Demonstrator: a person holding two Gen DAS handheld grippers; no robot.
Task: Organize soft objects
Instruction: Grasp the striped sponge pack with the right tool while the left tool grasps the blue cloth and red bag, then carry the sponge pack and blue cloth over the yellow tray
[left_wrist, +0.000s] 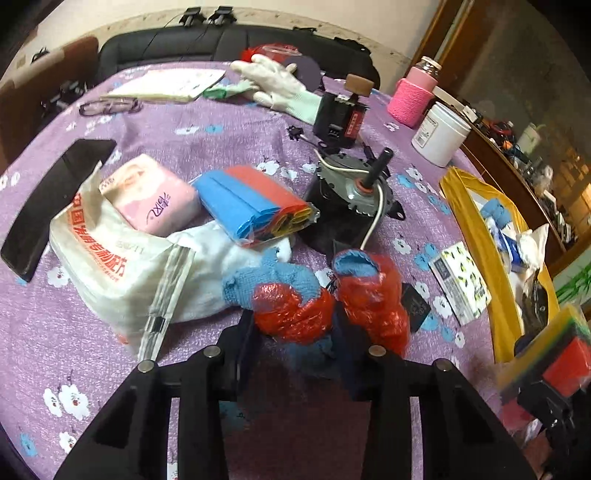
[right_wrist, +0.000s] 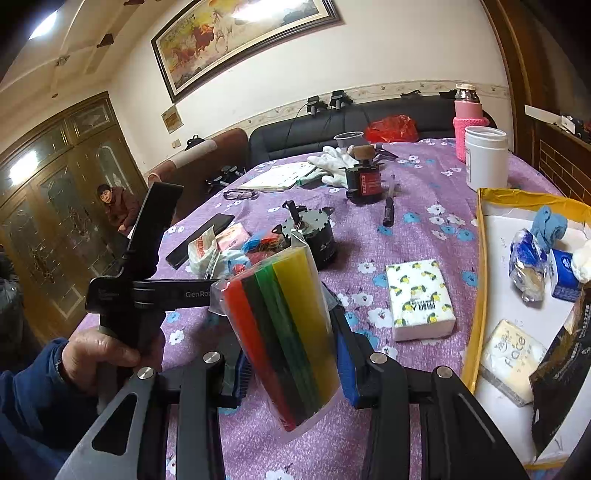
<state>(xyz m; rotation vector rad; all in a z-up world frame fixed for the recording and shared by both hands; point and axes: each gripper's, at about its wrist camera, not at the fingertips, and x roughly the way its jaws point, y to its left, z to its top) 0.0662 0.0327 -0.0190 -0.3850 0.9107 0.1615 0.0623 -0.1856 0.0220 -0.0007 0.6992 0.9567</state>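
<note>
In the left wrist view my left gripper (left_wrist: 295, 326) is shut on a blue knitted glove with a red coating (left_wrist: 295, 299), which lies on the purple flowered tablecloth (left_wrist: 229, 129). My right gripper (right_wrist: 291, 365) is shut on a clear-wrapped pack of red, green and yellow sponges (right_wrist: 288, 332) and holds it upright above the table. A yellow-rimmed tray (right_wrist: 480, 258) at the right holds a blue cloth (right_wrist: 548, 221) and tissue packs. A lemon-print tissue pack (right_wrist: 421, 299) lies beside the tray. A pink tissue pack (left_wrist: 155, 195) and a blue-and-red cloth pack (left_wrist: 255, 203) lie beyond the glove.
A black motor (left_wrist: 351, 195) with a white wire stands just behind the glove. A white printed bag (left_wrist: 107, 258) and a phone (left_wrist: 48, 199) lie at the left. A white jar (left_wrist: 439, 133), a pink bottle (left_wrist: 412, 92), a white glove (left_wrist: 280, 85) and glasses (left_wrist: 109, 107) sit farther back.
</note>
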